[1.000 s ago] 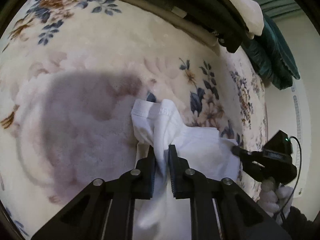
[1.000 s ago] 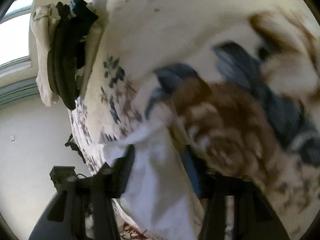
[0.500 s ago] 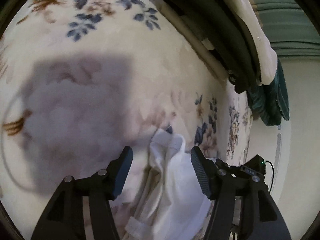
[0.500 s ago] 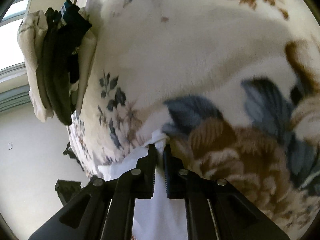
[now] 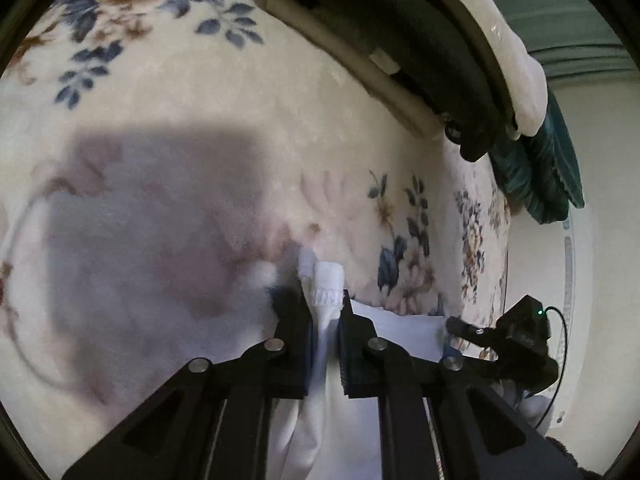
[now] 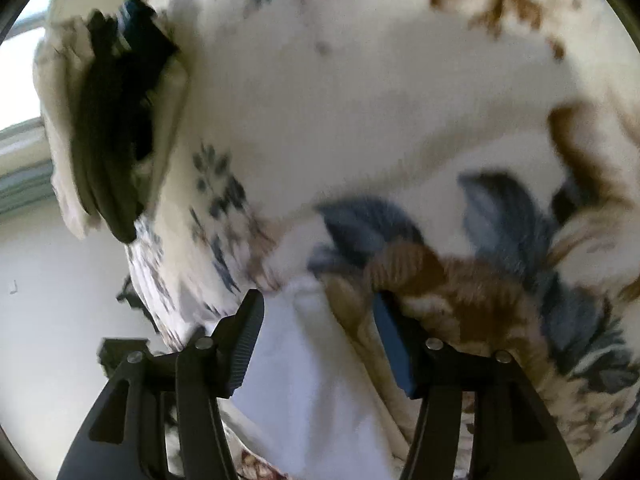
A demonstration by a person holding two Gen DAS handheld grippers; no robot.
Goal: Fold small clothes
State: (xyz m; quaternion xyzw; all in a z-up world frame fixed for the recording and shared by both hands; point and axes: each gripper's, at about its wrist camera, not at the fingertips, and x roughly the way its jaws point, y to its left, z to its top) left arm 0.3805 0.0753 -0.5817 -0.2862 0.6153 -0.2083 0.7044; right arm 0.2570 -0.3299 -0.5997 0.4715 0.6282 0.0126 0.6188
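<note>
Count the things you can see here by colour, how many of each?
White: 1, the small garment on the floral blanket.
Cream: 1, a folded cloth in the pile.
Dark: 1, a folded cloth in the pile.
Teal: 1, a cloth hanging beside it.
Total: 4 clothes.

Both views come from cameras mounted on the hand-held grippers, each looking forward along its own two fingers and steeply down at a floral blanket (image 5: 168, 128).

The left wrist view sits close above the blanket; the left gripper (image 5: 325, 312) fills the lower middle of the frame, and the right gripper (image 5: 472, 330) shows small at the right edge.

The right wrist view is also close and is blurred; the right gripper (image 6: 318, 332) frames the bottom, with the blanket (image 6: 360, 100) beyond.

Both views share the white garment (image 5: 400, 330) (image 6: 304, 380), the blanket, and a pile of dark and cream clothes (image 5: 440, 52) (image 6: 108, 128) at its far edge.
</note>
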